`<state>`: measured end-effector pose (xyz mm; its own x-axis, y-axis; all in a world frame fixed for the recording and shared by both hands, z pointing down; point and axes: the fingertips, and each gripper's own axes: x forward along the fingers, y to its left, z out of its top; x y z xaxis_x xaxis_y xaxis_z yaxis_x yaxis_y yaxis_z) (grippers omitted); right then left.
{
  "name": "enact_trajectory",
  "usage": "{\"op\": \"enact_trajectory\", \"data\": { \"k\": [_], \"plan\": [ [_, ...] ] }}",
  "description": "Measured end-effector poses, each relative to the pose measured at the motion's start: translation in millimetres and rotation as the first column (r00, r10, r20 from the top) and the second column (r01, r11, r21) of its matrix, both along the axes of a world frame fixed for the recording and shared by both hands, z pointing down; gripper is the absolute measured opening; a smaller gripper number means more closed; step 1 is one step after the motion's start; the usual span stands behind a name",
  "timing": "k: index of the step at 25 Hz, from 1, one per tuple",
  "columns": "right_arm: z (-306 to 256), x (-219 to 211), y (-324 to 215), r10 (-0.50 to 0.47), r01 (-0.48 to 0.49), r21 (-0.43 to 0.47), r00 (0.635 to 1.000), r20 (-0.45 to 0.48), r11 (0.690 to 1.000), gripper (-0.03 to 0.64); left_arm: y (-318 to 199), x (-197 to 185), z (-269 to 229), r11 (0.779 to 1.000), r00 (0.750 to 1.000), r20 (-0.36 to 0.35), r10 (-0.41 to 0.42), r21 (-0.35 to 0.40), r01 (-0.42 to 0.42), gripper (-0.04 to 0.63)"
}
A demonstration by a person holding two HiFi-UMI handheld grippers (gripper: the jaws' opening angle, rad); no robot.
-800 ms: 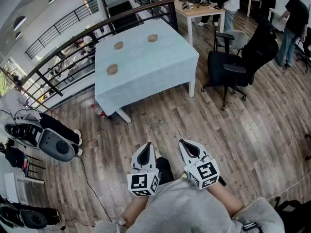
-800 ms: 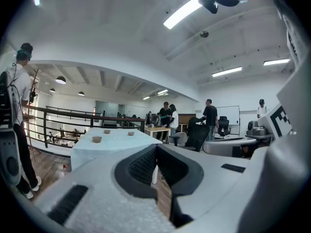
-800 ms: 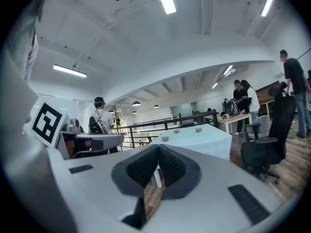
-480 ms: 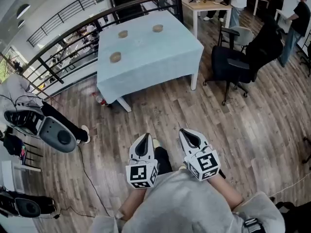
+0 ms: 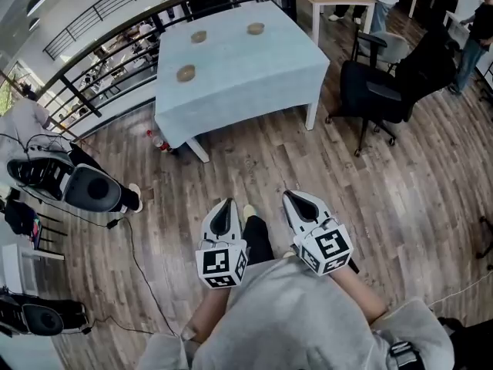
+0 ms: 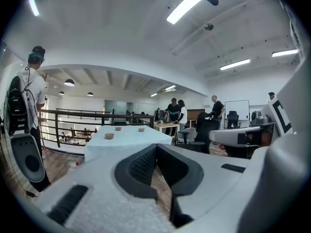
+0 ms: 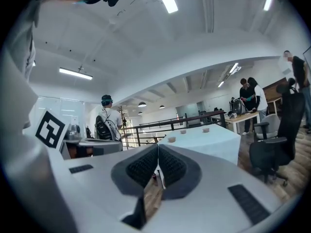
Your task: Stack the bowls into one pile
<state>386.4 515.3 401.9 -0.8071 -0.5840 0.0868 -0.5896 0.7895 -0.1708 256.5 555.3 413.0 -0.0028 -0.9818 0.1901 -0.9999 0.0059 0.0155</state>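
On the blue-clothed table (image 5: 246, 68), three bowls (image 5: 186, 73) (image 5: 199, 36) (image 5: 255, 28) sit apart, unstacked.

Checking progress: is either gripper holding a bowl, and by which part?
Nothing held: left gripper and right gripper are shut, empty; bowls sit apart on the table.

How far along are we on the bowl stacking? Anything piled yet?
Done: nothing; the front bowl, back-left bowl and back-right bowl lie apart on the table. In hand: nothing; the left gripper and right gripper hang over the wood floor, short of the table, jaws together and empty. Left: reach the table, set one bowl into another, then add the third.
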Motion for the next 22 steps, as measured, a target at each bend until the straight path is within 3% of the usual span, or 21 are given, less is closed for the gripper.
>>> {"op": "enact_trajectory", "data": {
  "k": [11, 22],
  "plan": [
    [7, -11, -23, -0.004, 0.003, -0.01, 0.999, -0.035, 1.0, 0.026, -29, -7, 8, 1.0, 1.0, -0.023, 0.02, -0.016, -0.02, 0.02],
    [18, -44, -95, -0.003, 0.001, -0.023, 0.996, -0.086, 1.0, 0.026, -100, -35, 16, 0.999, 0.999, -0.038, 0.028, -0.036, -0.03, 0.02]
  ]
}}
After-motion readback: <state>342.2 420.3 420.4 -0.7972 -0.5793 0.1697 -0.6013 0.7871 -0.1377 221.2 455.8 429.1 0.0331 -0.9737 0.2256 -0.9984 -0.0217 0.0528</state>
